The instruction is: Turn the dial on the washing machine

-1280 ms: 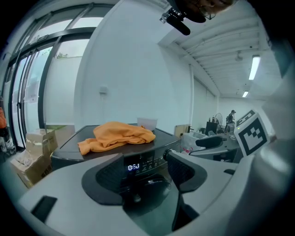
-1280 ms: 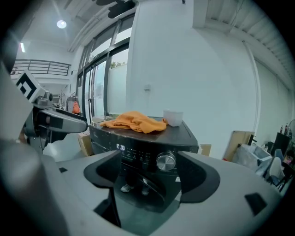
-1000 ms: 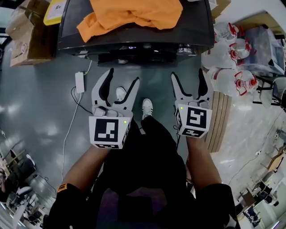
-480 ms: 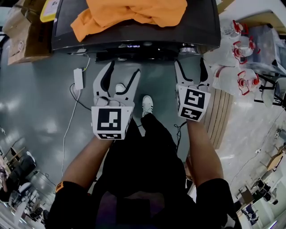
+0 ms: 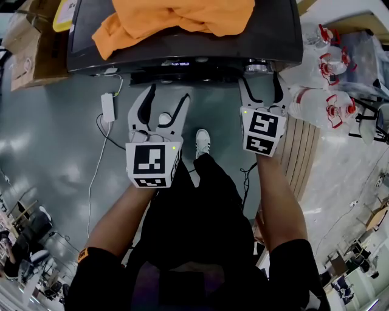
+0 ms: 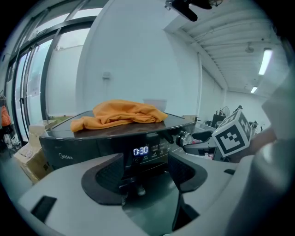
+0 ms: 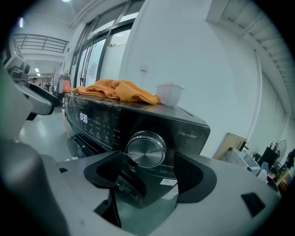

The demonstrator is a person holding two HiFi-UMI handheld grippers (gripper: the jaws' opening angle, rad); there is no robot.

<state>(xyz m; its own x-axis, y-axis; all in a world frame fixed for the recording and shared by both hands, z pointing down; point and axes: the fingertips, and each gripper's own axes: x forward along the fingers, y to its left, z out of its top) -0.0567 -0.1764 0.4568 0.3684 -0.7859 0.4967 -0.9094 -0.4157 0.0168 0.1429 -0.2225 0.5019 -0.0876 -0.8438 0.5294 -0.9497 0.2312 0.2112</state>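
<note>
Dial is sitting on the right end of the washer front panel, round and silver, just right of the lit display, which is showing 0:30. The right gripper is pointing straight at it: its fingers are standing wide apart, gripping nothing, and the dial is showing in the gap between them, just ahead of the tips and apart from both. From the head view, this gripper is hovering close under the washer's front edge. The left gripper is hanging lower and to the left, facing the display, its fingers also spread open and empty. An orange cloth is lying bunched on the washer's dark top, with a white tub beside it. The person's white shoe is resting on the grey floor between the two grippers.
</note>
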